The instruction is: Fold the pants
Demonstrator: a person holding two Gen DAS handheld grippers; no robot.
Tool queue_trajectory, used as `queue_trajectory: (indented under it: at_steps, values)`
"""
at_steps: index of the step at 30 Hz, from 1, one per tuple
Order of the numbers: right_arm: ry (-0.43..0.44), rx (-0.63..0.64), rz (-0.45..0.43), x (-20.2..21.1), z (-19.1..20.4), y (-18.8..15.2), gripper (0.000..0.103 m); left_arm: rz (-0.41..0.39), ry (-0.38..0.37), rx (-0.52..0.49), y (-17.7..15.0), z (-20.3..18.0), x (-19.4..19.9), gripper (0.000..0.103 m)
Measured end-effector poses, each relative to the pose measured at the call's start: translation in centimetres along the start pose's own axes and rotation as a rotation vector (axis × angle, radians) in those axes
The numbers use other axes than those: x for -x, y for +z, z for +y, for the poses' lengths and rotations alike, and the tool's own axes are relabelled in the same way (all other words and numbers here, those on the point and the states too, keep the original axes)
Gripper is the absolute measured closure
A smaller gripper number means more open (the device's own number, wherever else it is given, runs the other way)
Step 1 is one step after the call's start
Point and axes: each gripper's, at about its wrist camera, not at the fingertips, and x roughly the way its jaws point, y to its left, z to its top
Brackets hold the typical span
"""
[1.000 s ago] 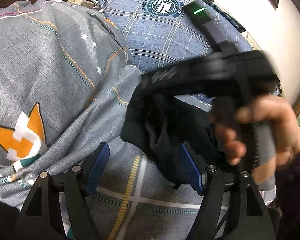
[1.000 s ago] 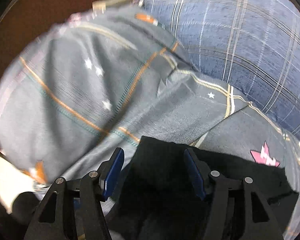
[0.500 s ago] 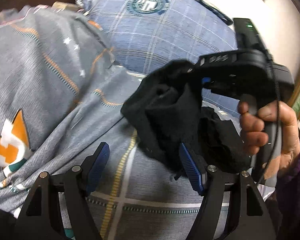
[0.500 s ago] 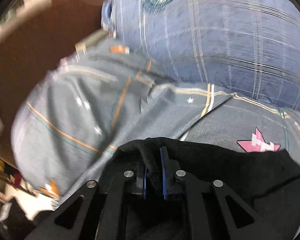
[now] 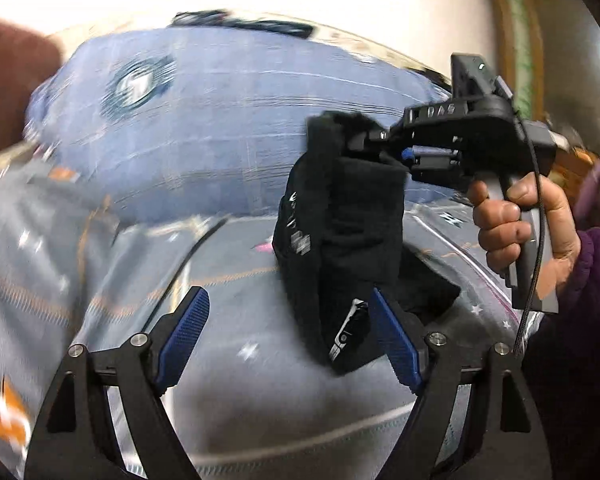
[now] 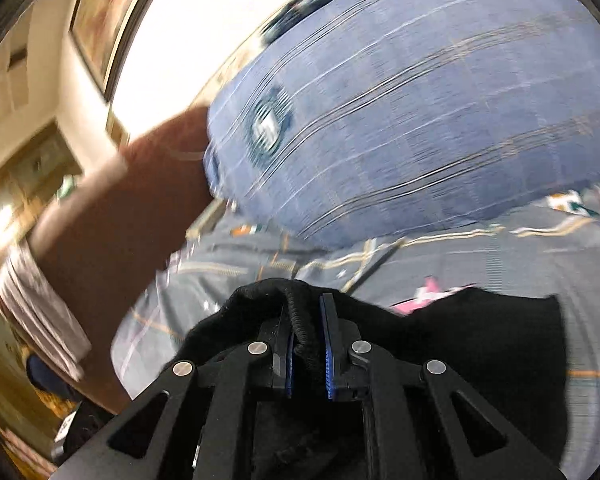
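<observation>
The black pants (image 5: 340, 236) hang bunched from my right gripper (image 5: 374, 140), which shows in the left wrist view at upper right, lifted above the bed. In the right wrist view my right gripper (image 6: 306, 344) is shut on the ribbed waistband of the pants (image 6: 480, 344), which drape down to the right. My left gripper (image 5: 288, 336) is open and empty; its right finger (image 5: 396, 340) sits just beside the hanging cloth, low in the view.
A grey patterned bedspread (image 5: 100, 264) covers the bed. A big blue plaid pillow (image 5: 220, 128) lies at the back against a white wall. A brown headboard (image 6: 112, 216) stands at the left in the right wrist view.
My right gripper shut on the pants' waistband and lifted them up off the bed. My left gripper stayed open and tilted upward toward the pillow and wall.
</observation>
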Motion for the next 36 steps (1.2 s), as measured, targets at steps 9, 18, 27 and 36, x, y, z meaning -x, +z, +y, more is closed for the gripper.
queue_trajectory:
  at_steps: [9, 18, 27, 36]
  values:
    - [-0.068, -0.294, -0.068, 4.3, -13.9, -1.9, 0.099, 0.06, -0.25, -0.03, 4.4, -5.6, -7.0, 0.021]
    - [0.001, -0.31, -0.1, 6.4, -17.1, -2.5, 0.094, 0.286, -0.27, -0.028, 1.3, -8.2, -12.9, 0.015]
    - [0.01, -0.065, 0.084, 2.1, -11.5, -3.8, 0.094, 0.142, -0.134, -0.001, 3.5, -6.1, -7.0, 0.015]
    - [-0.094, -0.142, 0.205, -1.3, -14.3, -5.8, 0.095, 0.457, 0.021, 0.183, 0.5, -3.8, -12.6, 0.004]
